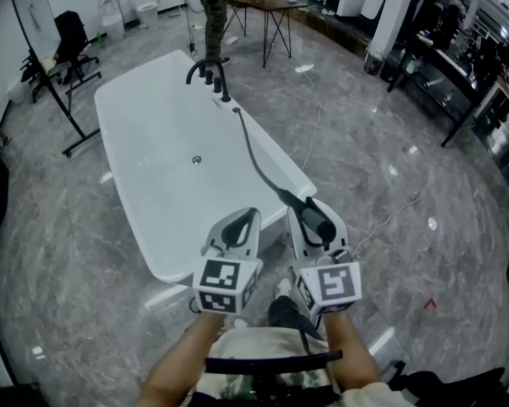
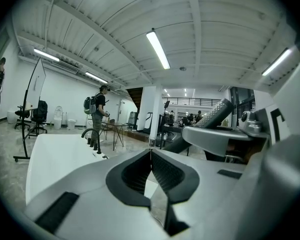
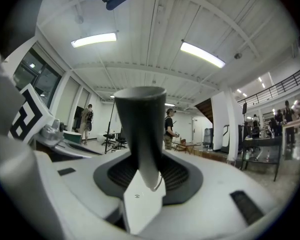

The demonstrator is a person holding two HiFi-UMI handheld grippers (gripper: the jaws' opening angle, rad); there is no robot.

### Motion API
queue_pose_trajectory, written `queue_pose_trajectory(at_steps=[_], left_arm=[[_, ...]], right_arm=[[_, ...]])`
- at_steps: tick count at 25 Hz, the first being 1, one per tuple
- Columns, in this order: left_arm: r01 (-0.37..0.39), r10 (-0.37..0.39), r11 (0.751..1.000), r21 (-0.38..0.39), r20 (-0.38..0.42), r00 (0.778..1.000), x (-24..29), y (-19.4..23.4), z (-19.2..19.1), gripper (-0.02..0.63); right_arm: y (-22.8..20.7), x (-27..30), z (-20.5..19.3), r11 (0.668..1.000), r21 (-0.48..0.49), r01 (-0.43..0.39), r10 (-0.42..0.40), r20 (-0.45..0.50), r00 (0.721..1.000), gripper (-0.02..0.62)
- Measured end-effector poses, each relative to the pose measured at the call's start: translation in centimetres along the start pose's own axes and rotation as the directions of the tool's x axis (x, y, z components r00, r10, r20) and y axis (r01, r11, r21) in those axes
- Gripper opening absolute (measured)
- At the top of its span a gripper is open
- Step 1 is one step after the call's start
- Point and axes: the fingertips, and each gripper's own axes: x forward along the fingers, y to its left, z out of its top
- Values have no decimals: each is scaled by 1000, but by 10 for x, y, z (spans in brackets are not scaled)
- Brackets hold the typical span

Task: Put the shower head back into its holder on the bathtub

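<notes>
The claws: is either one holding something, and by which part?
The right claw grips the dark shower head around its handle. The left claw holds nothing; its jaws are together.

One long white oval bathtub (image 1: 144, 134). One curved black faucet (image 1: 205, 68) at its far end and one round metal drain (image 1: 197, 159) in its basin. One dark shower head (image 1: 321, 225) on one dark hose (image 1: 253, 155). Two grey grippers, near: left gripper (image 1: 242, 220), right gripper (image 1: 312, 213). Far off: one wooden table (image 1: 271, 5), one person (image 1: 212, 11) beside it, one black office chair (image 1: 72, 32), and one whiteboard on a stand (image 1: 32, 24) at far left.
</notes>
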Motion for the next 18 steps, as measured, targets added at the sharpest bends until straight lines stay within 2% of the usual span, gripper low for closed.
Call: queue_pose_trajectory(at_steps=[9,18], left_arm=[[-70,70,998,-5,-30,997,60,16,4,15],[-146,145,989,-20,-46,988,160,27,19,15]], right_arm=[[-44,52,1,997,-25,-72,73,25,997,143],[-112,123,-11,986,2,-167,167,11,986,143]])
